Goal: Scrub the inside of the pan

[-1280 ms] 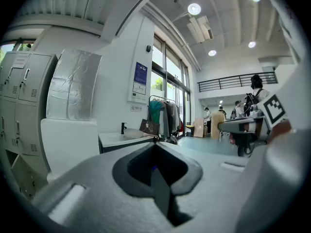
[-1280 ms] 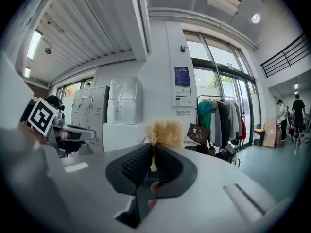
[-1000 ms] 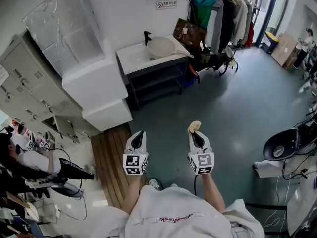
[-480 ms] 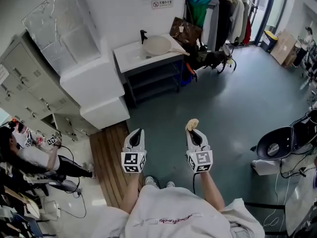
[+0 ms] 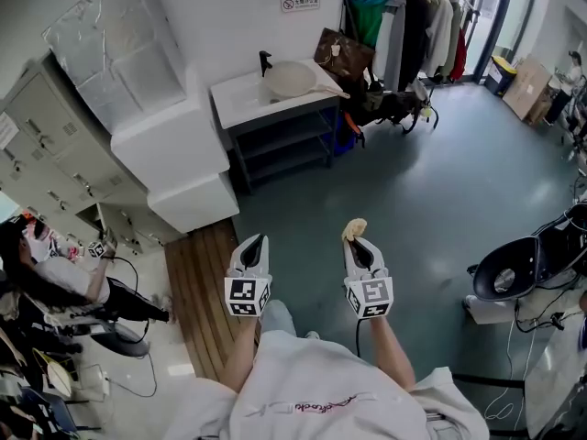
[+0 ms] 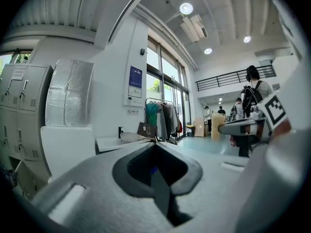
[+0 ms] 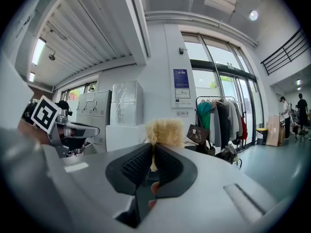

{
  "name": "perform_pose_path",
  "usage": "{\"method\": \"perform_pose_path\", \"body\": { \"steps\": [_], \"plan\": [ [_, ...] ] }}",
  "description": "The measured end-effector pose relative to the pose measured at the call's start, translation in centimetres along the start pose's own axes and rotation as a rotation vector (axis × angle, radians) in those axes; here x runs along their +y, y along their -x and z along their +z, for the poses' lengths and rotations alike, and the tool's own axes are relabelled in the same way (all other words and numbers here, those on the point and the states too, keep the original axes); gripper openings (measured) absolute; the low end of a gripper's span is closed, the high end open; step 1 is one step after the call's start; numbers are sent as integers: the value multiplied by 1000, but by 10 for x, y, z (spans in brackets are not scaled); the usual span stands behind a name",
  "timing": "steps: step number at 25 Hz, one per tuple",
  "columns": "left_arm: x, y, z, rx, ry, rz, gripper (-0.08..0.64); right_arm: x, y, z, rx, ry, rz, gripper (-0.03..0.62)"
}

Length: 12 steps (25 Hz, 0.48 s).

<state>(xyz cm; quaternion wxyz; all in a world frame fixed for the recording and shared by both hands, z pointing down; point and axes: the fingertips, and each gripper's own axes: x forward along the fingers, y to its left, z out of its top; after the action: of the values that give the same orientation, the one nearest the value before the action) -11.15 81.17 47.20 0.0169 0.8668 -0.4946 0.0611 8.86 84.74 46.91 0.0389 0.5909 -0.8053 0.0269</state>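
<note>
A pale round pan (image 5: 292,80) lies on a white sink counter (image 5: 240,104) against the far wall, several steps ahead of me; in the left gripper view the pan (image 6: 130,136) is a small pale disc. My right gripper (image 5: 356,239) is shut on a yellowish fibrous scrubber (image 5: 355,229), whose tuft (image 7: 164,131) sticks up past the jaw tips. My left gripper (image 5: 258,242) is shut with nothing in it (image 6: 154,147). Both are held out over the floor, far from the pan.
A black tap (image 5: 265,62) stands on the counter. A brown bag (image 5: 344,57) and a clothes rack (image 5: 417,12) lie right of it. White cabinets (image 5: 179,154) stand left. A wooden strip (image 5: 202,287) runs beside me. A seated person (image 5: 64,282) is at left; a black chair (image 5: 527,264) at right.
The view has shifted slightly as I step toward the counter; the seated person at left has moved. Both grippers hold the same pose and grip.
</note>
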Motion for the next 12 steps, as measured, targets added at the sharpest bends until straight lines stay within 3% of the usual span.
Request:
{"method": "perform_pose_path", "body": {
  "steps": [12],
  "plan": [
    [9, -20, -5, 4, 0, -5, 0, -6, -21, -1, -6, 5, -1, 23]
  ]
}}
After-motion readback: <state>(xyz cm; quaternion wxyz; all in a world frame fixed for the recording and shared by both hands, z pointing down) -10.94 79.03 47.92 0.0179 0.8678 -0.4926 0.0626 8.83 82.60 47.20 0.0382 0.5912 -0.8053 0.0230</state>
